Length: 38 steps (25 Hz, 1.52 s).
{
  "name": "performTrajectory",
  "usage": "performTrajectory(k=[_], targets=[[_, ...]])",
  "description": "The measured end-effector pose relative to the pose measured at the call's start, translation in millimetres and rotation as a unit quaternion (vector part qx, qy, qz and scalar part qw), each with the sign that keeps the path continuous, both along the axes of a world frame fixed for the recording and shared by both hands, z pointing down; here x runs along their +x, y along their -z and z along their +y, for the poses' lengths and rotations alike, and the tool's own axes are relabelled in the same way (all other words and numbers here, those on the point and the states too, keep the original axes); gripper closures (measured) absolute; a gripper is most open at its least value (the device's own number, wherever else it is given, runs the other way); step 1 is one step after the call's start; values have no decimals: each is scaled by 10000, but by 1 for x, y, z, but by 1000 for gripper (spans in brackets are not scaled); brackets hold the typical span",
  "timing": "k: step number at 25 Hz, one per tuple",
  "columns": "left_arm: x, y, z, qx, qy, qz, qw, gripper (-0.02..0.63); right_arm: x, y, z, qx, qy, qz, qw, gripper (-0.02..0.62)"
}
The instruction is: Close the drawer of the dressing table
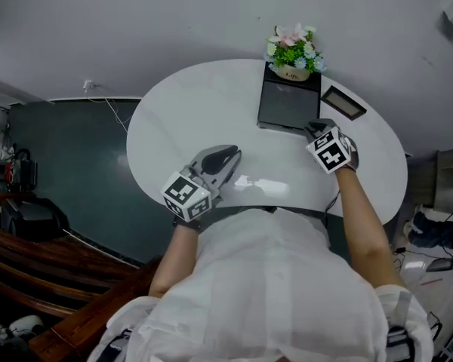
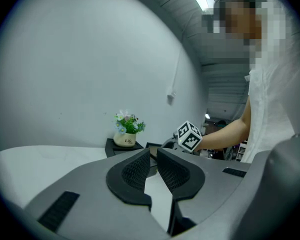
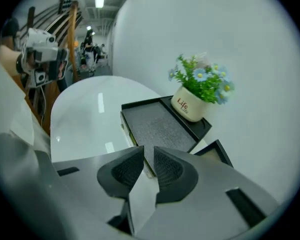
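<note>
A low black box (image 1: 287, 104) with a grey felt top stands at the back of the white oval table (image 1: 181, 119); a flower pot (image 1: 293, 55) sits on its far end. My right gripper (image 1: 315, 129) hangs just above the box's near right corner and points steeply down. In the right gripper view the box (image 3: 157, 124) shows a thin pale edge along its near side, right in front of the gripper (image 3: 149, 151), whose jaws stand a narrow gap apart with nothing between them. My left gripper (image 1: 230, 155) hovers over the table's front middle, narrowly open and holding nothing (image 2: 153, 151).
A small black frame (image 1: 343, 102) lies on the table right of the box. A grey wall runs close behind the table. Dark floor with a cable (image 1: 113, 111) lies to the left, wooden furniture (image 1: 30, 255) at lower left, and clutter (image 1: 438, 240) at right.
</note>
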<state>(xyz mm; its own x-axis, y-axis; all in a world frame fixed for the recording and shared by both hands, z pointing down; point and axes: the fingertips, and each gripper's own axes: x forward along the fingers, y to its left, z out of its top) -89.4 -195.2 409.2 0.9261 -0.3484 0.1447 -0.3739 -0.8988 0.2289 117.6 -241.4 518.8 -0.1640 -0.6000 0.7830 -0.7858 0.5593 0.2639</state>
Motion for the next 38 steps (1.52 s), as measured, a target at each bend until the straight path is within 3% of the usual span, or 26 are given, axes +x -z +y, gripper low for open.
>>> performTrajectory(k=[3,6,11,15,19,29,38], targets=[[-2,4,-2,53,35,-5,10000,552,13,22,17,408,-640,-723,9945,545],[-2,9,-4,114,61,-26,9999,552,25,43,39,871,-1061,-1334,9815,550],[-6,23,-13,299,196,3,9994,555,37,87,75,1921,-1456,-2333,9420,567],[-10,35,-19,457,306,43,9985,555,51,109,100,2446,-1852,-2731,9118,572],[-12,42,-19,526,328,37,9981,555,64,124,117,2766,-2131,-2802,8942,583],[-16,39,-23,498,314,11,9983,555,71,148,120,3152,-2180,-2675,8841,586],[-16,30,-26,379,294,88,9988,555,66,140,120,2993,-2169,-2486,8953,586]])
